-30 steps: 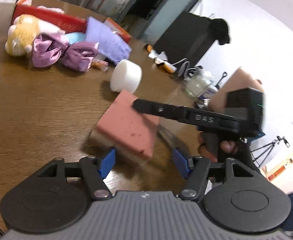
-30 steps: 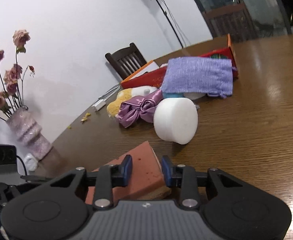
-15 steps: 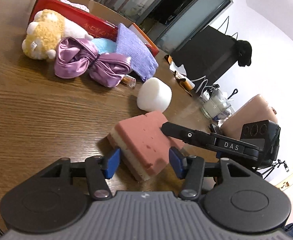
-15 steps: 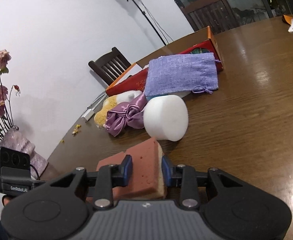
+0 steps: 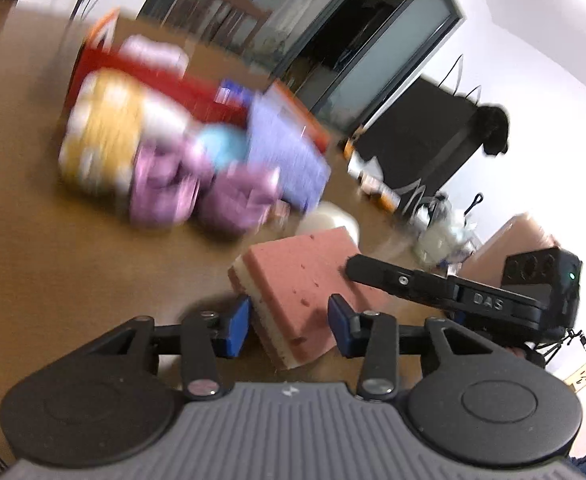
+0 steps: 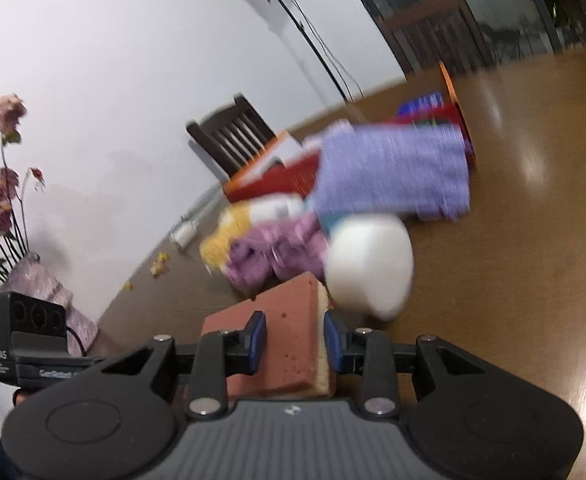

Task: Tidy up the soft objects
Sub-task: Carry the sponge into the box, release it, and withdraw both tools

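Since a second ago our left gripper [image 5: 289,326] has narrowed, its jaws closing around the sponge's [image 5: 307,276] near corner, pads not yet pressing; our right gripper [image 6: 295,340] clamps the sponge's other end; it hangs between both, long axis running toward the far box [image 6: 293,176].

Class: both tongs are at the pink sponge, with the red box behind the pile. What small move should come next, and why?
Probably finish closing the left tongs, whose jaws are closing around the sponge with a gap still showing. The right tongs already pinch its other end, and the red box lies beyond.
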{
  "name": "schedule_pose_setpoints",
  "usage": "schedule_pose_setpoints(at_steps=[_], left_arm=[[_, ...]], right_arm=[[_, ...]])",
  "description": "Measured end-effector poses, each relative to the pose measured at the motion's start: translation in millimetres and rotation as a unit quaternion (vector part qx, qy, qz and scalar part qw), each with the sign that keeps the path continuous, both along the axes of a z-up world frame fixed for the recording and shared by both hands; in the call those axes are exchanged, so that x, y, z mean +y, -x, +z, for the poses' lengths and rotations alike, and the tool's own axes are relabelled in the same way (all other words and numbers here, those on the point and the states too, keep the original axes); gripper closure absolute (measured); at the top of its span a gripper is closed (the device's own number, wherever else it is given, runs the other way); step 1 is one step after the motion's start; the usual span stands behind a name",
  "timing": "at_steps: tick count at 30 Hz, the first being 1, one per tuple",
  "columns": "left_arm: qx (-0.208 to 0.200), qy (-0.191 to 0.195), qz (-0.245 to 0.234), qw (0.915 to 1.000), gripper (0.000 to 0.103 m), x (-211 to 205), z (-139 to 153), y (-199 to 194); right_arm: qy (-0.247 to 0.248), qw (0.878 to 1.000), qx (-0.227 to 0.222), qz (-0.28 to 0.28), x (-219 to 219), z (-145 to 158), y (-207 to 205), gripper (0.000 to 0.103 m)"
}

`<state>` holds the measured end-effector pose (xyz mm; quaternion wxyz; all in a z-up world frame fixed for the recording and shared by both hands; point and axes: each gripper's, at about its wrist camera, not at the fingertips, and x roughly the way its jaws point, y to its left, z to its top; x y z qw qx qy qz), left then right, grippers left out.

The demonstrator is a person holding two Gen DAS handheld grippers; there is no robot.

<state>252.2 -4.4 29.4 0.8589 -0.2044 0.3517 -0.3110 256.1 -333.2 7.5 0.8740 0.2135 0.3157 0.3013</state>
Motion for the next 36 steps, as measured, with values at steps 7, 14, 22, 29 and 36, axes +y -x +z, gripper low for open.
schedule_pose_setpoints(at_steps=[7,14,22,29,36], left_arm=[[-0.111,-0.032,0.017,0.9932,0.06,-29,77,-88],[-0.035,-0.033,0.048,0.9977,0.061,-58,69,-224],[0.038,-0.076,0.031,0.9959,0.061,-78,18,-258],[0.003,-0.09,0.033,0.9954,0.059,-66,41,-240],[-0.089,-0.169,0.106,0.9758,0.037,-27,101,-180]], right_arm=[[-0.006,0.995,-0.085,-0.043,-13,72,-65,0.071],[0.009,0.996,-0.023,-0.083,-25,79,-194,0.071],[0.151,0.981,-0.001,-0.121,4,43,-236,0.07],[0.189,0.972,-0.026,-0.136,9,55,-226,0.058],[0.194,0.971,-0.072,-0.122,-1,111,-196,0.041]])
